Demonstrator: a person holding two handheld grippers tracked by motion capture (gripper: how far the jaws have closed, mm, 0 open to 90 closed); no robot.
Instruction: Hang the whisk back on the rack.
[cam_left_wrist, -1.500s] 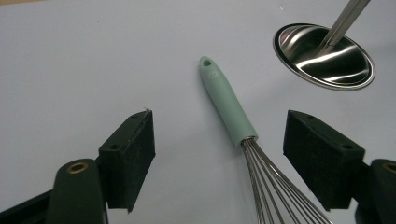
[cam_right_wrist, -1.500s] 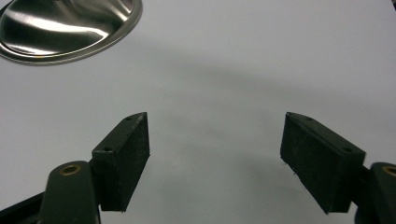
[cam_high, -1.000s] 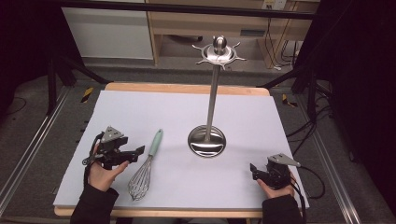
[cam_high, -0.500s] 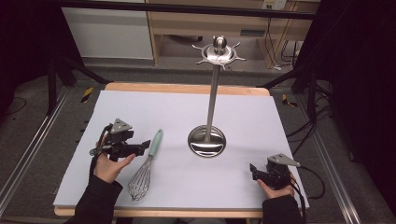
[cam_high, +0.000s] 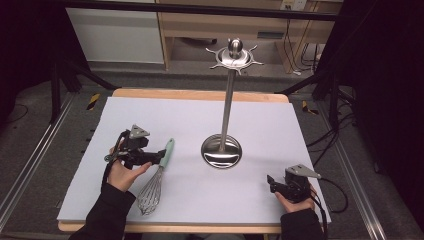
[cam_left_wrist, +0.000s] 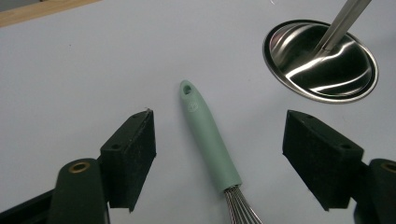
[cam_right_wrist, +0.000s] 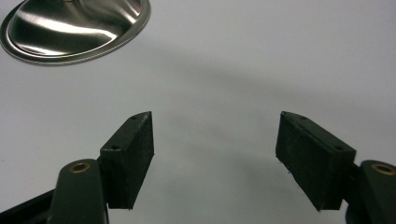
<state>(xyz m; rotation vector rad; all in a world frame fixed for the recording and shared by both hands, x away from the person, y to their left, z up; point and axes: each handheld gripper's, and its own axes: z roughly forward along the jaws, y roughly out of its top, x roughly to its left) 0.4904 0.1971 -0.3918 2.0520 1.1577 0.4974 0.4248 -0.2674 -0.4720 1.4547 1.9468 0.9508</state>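
Observation:
A whisk with a mint-green handle (cam_high: 167, 150) and a wire head lies on the white sheet at the left. My left gripper (cam_high: 159, 157) hovers at the handle. In the left gripper view the handle (cam_left_wrist: 210, 144) lies between the wide-open jaws, and neither pad (cam_left_wrist: 133, 158) touches it. My right gripper (cam_high: 271, 183) rests near the front right of the table. Its jaws have just been closing, but they stand open over bare sheet with nothing between them (cam_right_wrist: 215, 158).
A tall steel utensil stand rises mid-table from a round base (cam_high: 221, 151) to a hooked crown (cam_high: 234, 56). The base (cam_left_wrist: 322, 60) lies just right of the whisk handle, and the same base (cam_right_wrist: 74, 23) is far left of the right jaws. The wooden table edge (cam_high: 200, 95) frames the sheet.
My left hand has moved right, bringing its jaws from beside the whisk to either side of the handle. The right hand has stayed in place.

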